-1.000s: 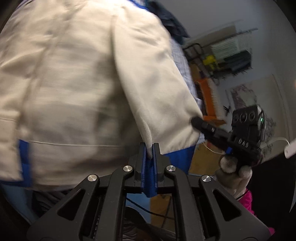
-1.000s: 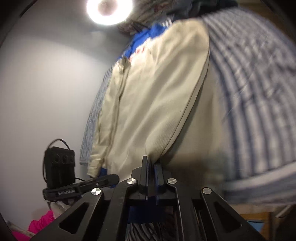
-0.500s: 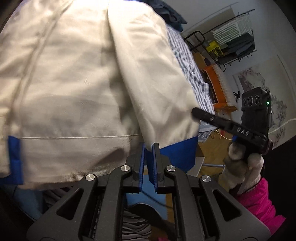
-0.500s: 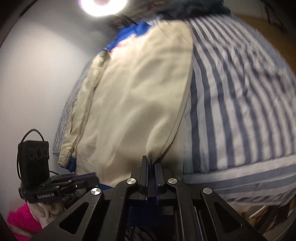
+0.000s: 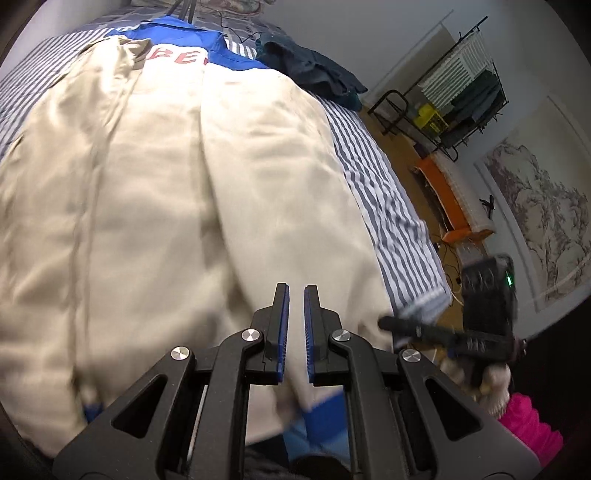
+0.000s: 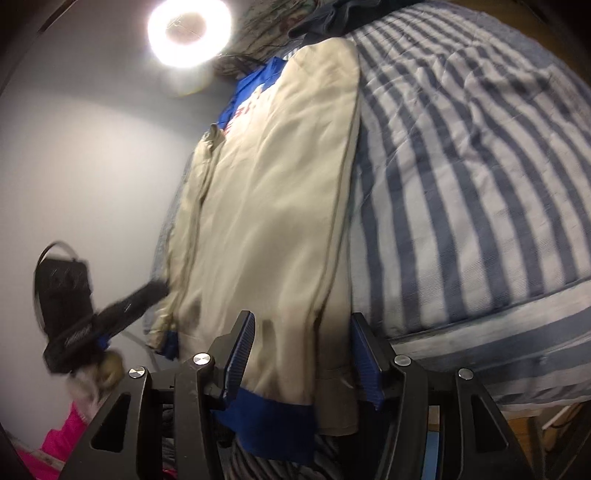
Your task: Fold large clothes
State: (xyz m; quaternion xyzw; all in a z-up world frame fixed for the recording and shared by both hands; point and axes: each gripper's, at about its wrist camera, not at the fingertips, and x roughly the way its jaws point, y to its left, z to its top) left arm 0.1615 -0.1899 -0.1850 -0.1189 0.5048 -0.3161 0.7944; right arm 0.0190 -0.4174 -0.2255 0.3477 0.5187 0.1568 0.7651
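Observation:
A large cream jacket with blue collar and blue hem band lies lengthwise on a striped bed; red letters show near its collar. It also shows in the right wrist view, with the blue hem hanging over the bed's near edge. My left gripper hovers over the jacket's lower part, jaws slightly apart, holding nothing. My right gripper is wide open over the hem, empty. The right gripper also shows in the left wrist view, and the left gripper in the right wrist view.
The blue-and-white striped bedspread covers the bed. A dark garment lies at the far end. A black rack and an orange item stand on the wooden floor to the right. A ring light glares by the grey wall.
Both grippers have let go of the jacket's lower edge and opened. The jacket now lies flat on the bed, and the grippers have drawn back toward the bed's near edge.

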